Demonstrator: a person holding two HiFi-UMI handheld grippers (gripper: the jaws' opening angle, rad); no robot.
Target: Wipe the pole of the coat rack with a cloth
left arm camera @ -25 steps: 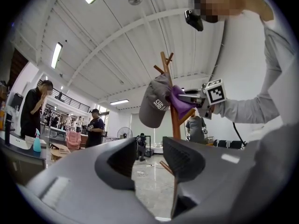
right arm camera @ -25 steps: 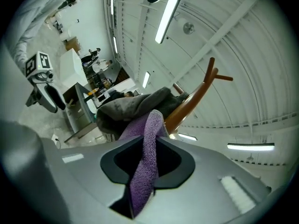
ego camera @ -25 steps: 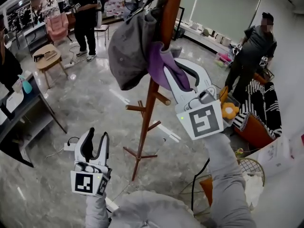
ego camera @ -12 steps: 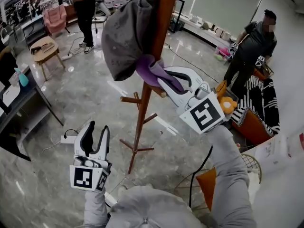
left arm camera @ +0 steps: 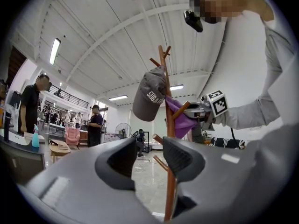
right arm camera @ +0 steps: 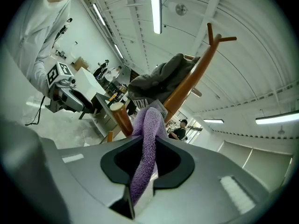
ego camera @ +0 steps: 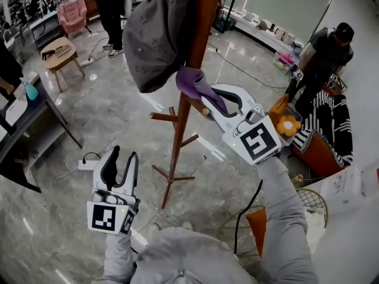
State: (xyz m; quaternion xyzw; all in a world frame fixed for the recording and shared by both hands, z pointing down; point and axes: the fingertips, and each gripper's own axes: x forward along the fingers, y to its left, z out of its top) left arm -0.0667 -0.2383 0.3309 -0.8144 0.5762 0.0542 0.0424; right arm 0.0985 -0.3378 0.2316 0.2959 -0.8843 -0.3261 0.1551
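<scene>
Your right gripper [ego camera: 206,102] pinches the purple cloth [ego camera: 194,84] tight between its jaws. The cloth lies against the right side of the coat rack's wooden pole [ego camera: 177,149], high up, just below the grey cap [ego camera: 157,34] that hangs on the rack. In the right gripper view the cloth runs up from the jaws toward the pole, beside a short peg [right arm camera: 120,120]. Your left gripper [ego camera: 123,157] hangs low and well apart from the rack. Its jaws are spread with nothing between them, and its view shows the pole beyond one jaw. The rack stands on a glossy marble floor [ego camera: 118,117].
</scene>
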